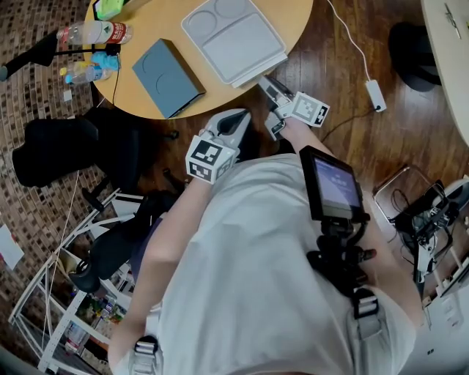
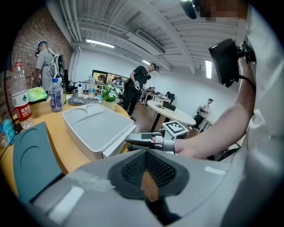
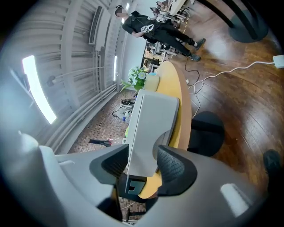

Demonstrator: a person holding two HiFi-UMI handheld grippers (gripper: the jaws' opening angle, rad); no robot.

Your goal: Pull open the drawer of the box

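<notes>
The white box with a moulded tray top lies on the round wooden table. Its drawer shows slightly out at the near corner. My right gripper reaches that corner. In the right gripper view the box's white edge stands between the dark pads of the right gripper, which are apart, with a gap at the right pad. My left gripper hovers off the table edge near my body, holding nothing. In the left gripper view the pads of the left gripper meet; the box lies beyond.
A grey-blue flat case lies left of the box, with water bottles and a green object further left. A black chair stands under the table edge. A white cable with adapter crosses the wooden floor. People stand across the room.
</notes>
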